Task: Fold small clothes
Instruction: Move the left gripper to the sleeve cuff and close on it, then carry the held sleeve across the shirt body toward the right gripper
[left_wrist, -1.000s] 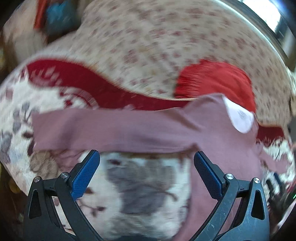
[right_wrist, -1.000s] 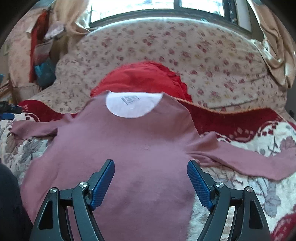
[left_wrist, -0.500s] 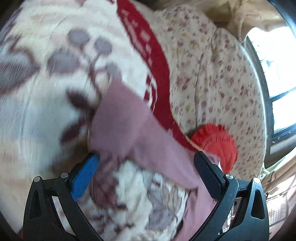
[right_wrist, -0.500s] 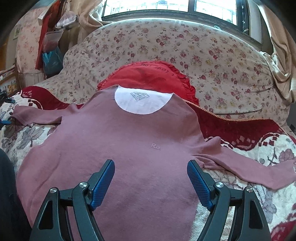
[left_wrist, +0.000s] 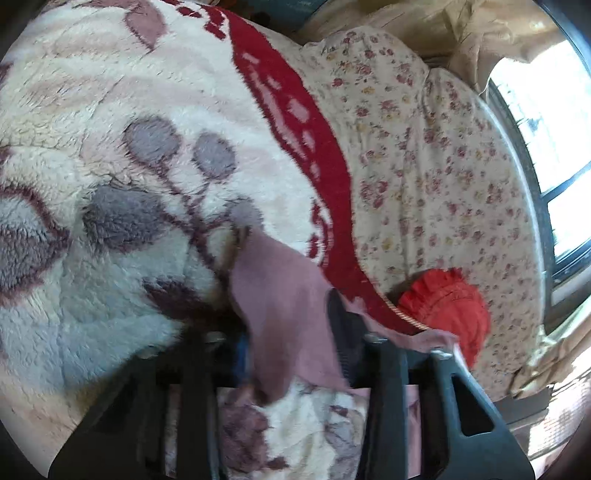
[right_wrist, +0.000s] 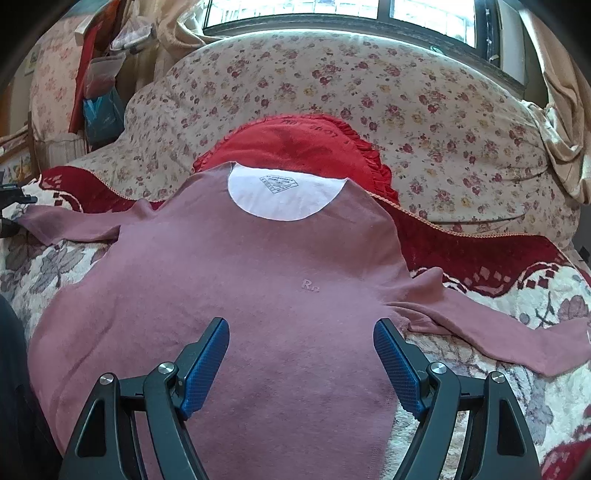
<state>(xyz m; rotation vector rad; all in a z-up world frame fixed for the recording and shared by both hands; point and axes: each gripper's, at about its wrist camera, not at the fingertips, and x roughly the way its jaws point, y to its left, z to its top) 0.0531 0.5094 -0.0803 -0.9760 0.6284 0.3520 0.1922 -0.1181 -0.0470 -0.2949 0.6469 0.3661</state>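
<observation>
Mauve knit, soft, light and limp: the shirt (right_wrist: 266, 295) lies face up and spread flat on the fleece blanket (right_wrist: 517, 306) over the sofa (right_wrist: 406, 110), its collar against the red cushion (right_wrist: 295, 144). Expect it to drape and sag, so take it at edges, cuffs or hem. Your right gripper (right_wrist: 301, 363) hovers released over the chest, holding nothing. Only the left wrist view shows your left gripper (left_wrist: 291, 350) clenched on the sleeve (left_wrist: 280, 291) end; only the right wrist view shows the other sleeve (right_wrist: 498, 332) lying free.
</observation>
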